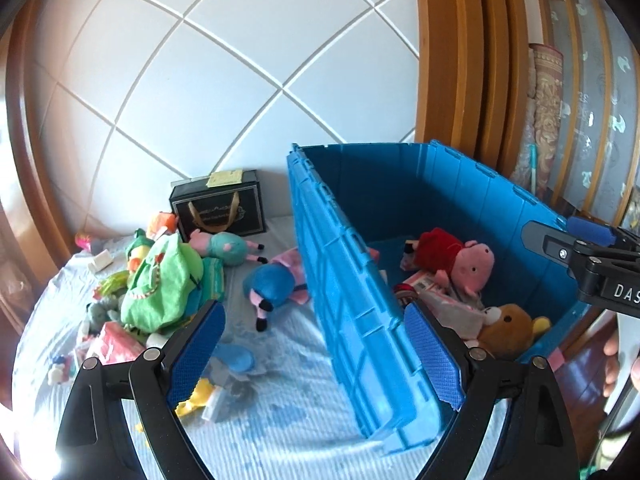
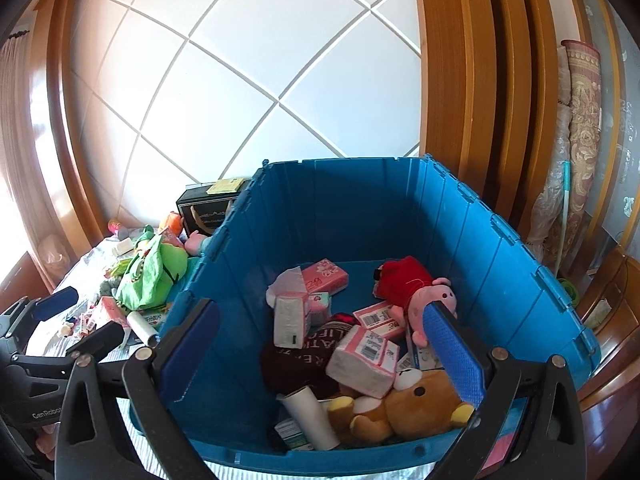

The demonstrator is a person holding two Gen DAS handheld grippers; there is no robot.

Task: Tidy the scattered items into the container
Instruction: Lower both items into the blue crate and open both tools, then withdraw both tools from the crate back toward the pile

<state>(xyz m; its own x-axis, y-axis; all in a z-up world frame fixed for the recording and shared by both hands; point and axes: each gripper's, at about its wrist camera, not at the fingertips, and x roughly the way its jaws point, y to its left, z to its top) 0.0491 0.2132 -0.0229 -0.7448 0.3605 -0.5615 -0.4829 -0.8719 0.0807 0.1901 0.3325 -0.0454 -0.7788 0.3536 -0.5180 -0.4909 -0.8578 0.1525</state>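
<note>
Setting: bed (image 1: pixel 288 420) with a pale blue patterned sheet, white panelled headboard behind, wooden frame around.
Container (image 2: pixel 500 280): large blue plastic crate standing on the bed, open at the top, its long left wall ribbed on the outside.
Inside container: pink pig plush in a red dress (image 2: pixel 416 284) near the right wall; brown bear plush (image 2: pixel 420 400) at the near corner; pink tissue packs (image 2: pixel 364 356), a dark printed cloth (image 2: pixel 304 356) and a white tube (image 2: pixel 312 416) heaped in the middle.
Scattered items: on the sheet left of the crate, a green cloth bag (image 1: pixel 164 280), a pig plush in teal (image 1: pixel 224 244), a blue plush (image 1: pixel 272 284) just beside the crate wall, small packets and toys near the bed's left edge.
Black gift box (image 1: pixel 220 208): upright against the headboard, beyond the toys.
Left tool (image 1: pixel 316 356): spread wide, nothing held, straddling the crate's left wall.
Right tool (image 2: pixel 332 344): spread wide, empty, poised above the crate's near rim.
</note>
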